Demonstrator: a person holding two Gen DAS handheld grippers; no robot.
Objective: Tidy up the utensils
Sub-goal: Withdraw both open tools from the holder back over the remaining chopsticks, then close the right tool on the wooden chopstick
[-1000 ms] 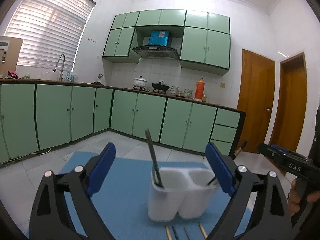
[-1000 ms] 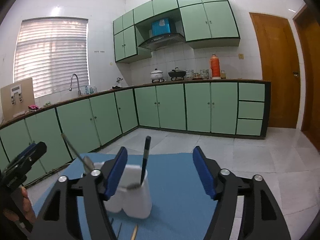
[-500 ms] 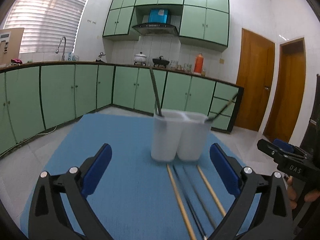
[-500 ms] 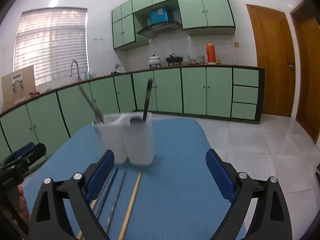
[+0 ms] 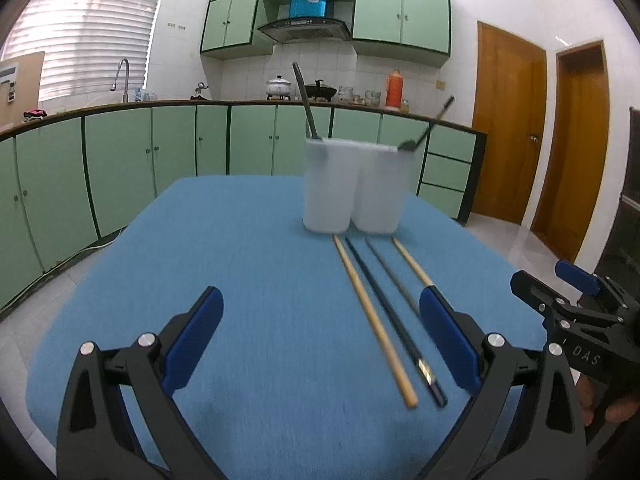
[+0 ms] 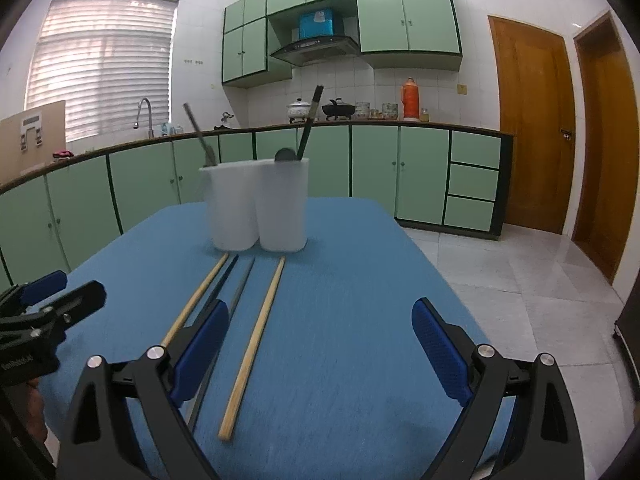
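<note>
1. Blue cloth covers the tabletop (image 5: 240, 280); on it four chopsticks lie side by side, two wooden chopsticks (image 5: 374, 320) outermost and two dark chopsticks (image 5: 394, 320) between them, just in front of the white twin-cup holder (image 5: 354, 188).
2. One utensil handle is seen in each holder cup.
3. Left gripper (image 5: 320, 340) and right gripper (image 6: 320, 344): jaws wide, nothing between the pads.
4. Step judged: approach to the first pick-up; no chopstick is yet held.
5. Next move calls for one gripper lowered astride a single stick, jaws narrowed across it.
6. Against a second ago: both cameras are lower and further back from the holder, the chopsticks' full length is now shown, and the right jaws are wider.
</note>
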